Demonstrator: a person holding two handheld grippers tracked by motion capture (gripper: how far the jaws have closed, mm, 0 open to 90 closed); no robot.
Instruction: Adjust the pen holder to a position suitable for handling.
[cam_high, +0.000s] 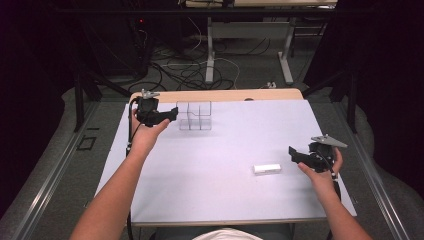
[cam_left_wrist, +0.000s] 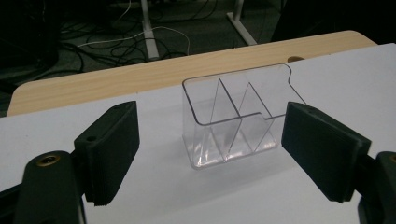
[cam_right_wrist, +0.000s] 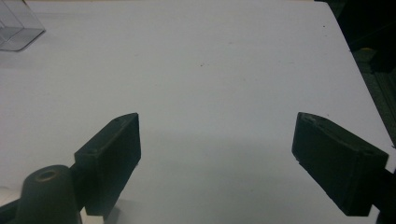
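Note:
A clear plastic organizer (cam_high: 195, 116) with several compartments stands upright at the back left of the white mat (cam_high: 225, 145). My left gripper (cam_high: 172, 113) is held just left of it, open and pointing at it. In the left gripper view the organizer (cam_left_wrist: 233, 116) sits a little beyond the gripper (cam_left_wrist: 210, 112), whose jaws are spread wide and touch nothing. A small white block (cam_high: 267, 169) lies flat at the front right. My right gripper (cam_high: 294, 154) hovers just right of the block, open, and its own view shows the gripper (cam_right_wrist: 217, 121) empty.
A strip of wooden tabletop (cam_high: 215, 95) runs along the mat's far edge. Beyond it are table legs and loose cables (cam_high: 190, 70) on the floor. A corner of the organizer (cam_right_wrist: 18, 28) shows at the top left of the right gripper view.

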